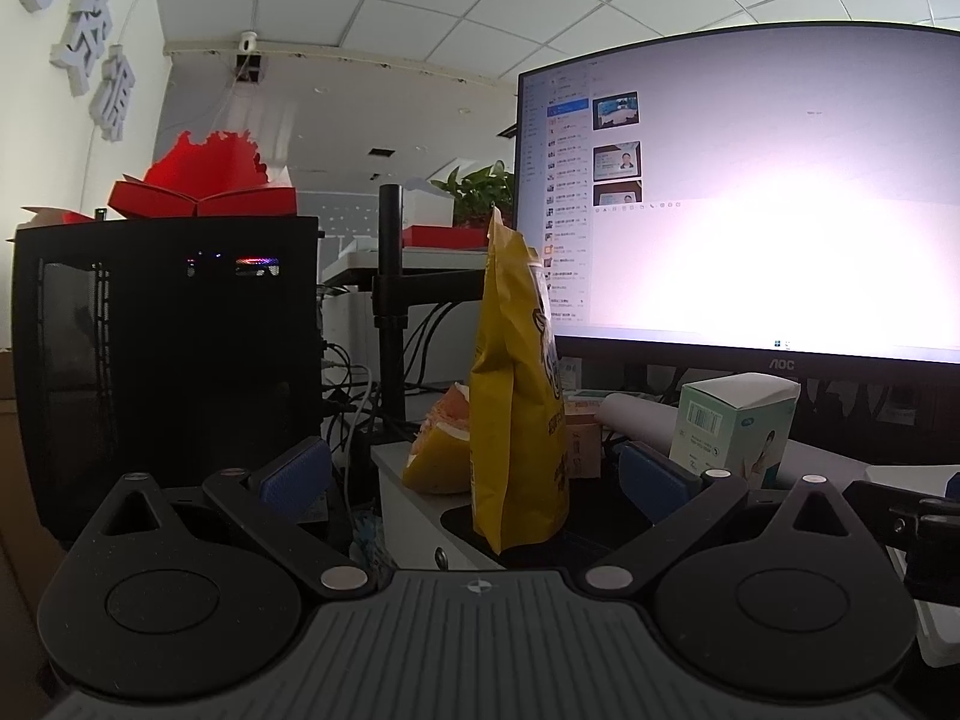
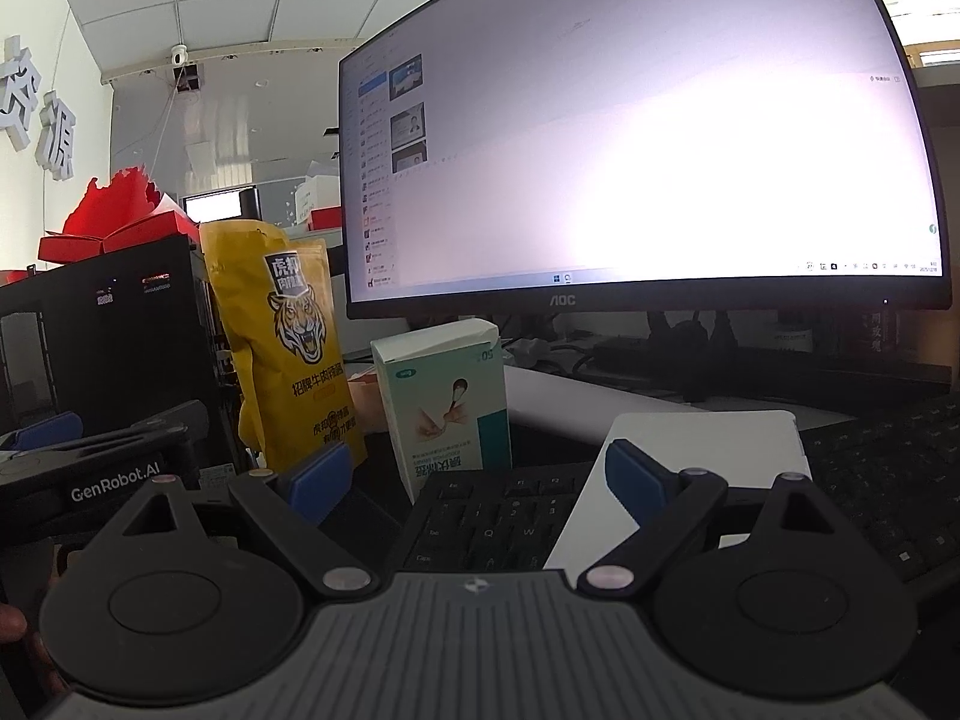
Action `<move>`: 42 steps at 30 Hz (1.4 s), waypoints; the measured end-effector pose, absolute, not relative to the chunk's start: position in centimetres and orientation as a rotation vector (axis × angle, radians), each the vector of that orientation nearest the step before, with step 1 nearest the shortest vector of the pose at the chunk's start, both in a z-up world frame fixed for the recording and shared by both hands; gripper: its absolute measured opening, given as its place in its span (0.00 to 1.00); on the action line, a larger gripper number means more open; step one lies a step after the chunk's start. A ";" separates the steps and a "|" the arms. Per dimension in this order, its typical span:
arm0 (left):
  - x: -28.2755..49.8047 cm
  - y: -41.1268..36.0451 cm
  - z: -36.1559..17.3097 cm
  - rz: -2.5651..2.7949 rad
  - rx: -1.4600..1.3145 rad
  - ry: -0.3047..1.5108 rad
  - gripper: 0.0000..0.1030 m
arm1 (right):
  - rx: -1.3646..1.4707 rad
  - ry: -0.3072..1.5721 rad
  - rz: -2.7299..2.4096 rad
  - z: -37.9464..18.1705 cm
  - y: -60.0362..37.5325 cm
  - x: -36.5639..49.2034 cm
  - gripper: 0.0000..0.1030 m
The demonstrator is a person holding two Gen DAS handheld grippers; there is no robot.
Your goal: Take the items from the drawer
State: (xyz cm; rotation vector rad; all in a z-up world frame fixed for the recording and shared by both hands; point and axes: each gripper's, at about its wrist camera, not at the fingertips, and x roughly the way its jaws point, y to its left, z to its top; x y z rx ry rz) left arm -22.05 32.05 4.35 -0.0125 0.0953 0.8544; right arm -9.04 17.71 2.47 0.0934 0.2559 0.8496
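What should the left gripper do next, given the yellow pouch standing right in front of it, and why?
Probably back the left gripper straight away from the yellow pouch. Its jaws stand wide open and the pouch stands upright on the desk beside the white box, so it looks released; backing off straight avoids tipping it.

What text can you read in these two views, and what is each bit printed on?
"AOC": monitor bezel.
"GenRobot.AI": left gripper body.
"50": white-green box top edge, upside down.
"招牌牛肉": yellow tiger pouch; smaller print blurred.
Keyboard: "Q", "W", "Tab", "Caps".
Wall lettering, screen text: unreadable.
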 end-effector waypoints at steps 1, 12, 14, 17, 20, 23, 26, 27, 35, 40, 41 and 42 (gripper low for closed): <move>-22.0 32.0 4.3 0.853 -0.013 0.097 1.00 | 0.093 0.256 0.850 2.5 17.7 -9.0 0.88; -21.8 31.9 4.3 0.844 -0.010 0.112 1.00 | 0.096 0.260 0.856 2.5 17.7 -8.9 0.88; -21.8 31.9 4.3 0.843 -0.010 0.113 1.00 | 0.097 0.258 0.857 2.5 17.7 -8.9 0.88; -21.7 31.9 4.4 0.841 -0.009 0.115 1.00 | 0.097 0.257 0.858 2.4 17.7 -9.0 0.88; -21.6 31.9 4.4 0.839 -0.008 0.116 1.00 | 0.100 0.255 0.859 2.4 17.6 -9.0 0.88; -21.6 31.9 4.4 0.839 -0.007 0.117 1.00 | 0.099 0.254 0.861 2.4 17.6 -9.0 0.88; -21.5 32.0 4.4 0.840 -0.008 0.118 1.00 | 0.099 0.256 0.861 2.4 17.6 -9.0 0.88; -21.5 32.0 4.3 0.840 -0.008 0.119 1.00 | 0.099 0.257 0.861 2.4 17.6 -9.0 0.88; -21.5 32.1 4.1 0.846 -0.012 0.128 1.00 | 0.088 0.269 0.847 2.3 17.9 -8.9 0.88; -21.4 32.2 4.0 0.841 -0.014 0.133 1.00 | 0.080 0.278 0.841 2.2 18.0 -8.9 0.88; -21.4 32.1 4.0 0.840 -0.014 0.133 1.00 | 0.078 0.280 0.840 2.2 18.1 -8.9 0.88; -21.4 32.1 4.0 0.840 -0.014 0.134 1.00 | 0.076 0.283 0.838 2.2 18.1 -8.9 0.88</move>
